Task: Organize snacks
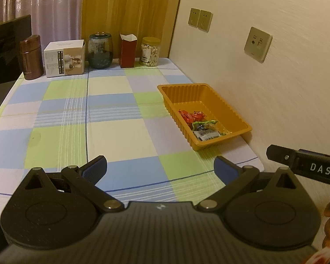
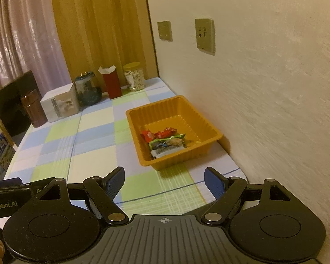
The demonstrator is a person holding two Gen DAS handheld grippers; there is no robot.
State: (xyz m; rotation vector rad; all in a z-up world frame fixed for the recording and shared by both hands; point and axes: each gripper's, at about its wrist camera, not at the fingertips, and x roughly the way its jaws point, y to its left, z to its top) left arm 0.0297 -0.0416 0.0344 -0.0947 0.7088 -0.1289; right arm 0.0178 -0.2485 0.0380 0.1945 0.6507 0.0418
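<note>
An orange ribbed plastic tray (image 1: 231, 107) (image 2: 209, 127) sits on the checked tablecloth against the right wall. Inside it lie red snack packets (image 1: 191, 116) (image 2: 164, 133) and a green-edged packet (image 1: 205, 129) (image 2: 167, 145), bunched in the near part. My left gripper (image 1: 159, 165) hangs open over the near table, to the left of and nearer than the tray, with nothing between its blue pads. My right gripper (image 2: 165, 179) is open too, just short of the tray's near wall, holding nothing. Part of the right gripper's body shows at the left wrist view's right edge.
Along the back stand a brown canister (image 1: 30, 58), a white box (image 1: 65, 59), a dark glass jar (image 1: 100, 51), a red carton (image 1: 127, 51) and a jar of nuts (image 1: 150, 51). A dark screen (image 1: 4, 55) borders the left. The wall with sockets (image 1: 257, 44) runs close on the right.
</note>
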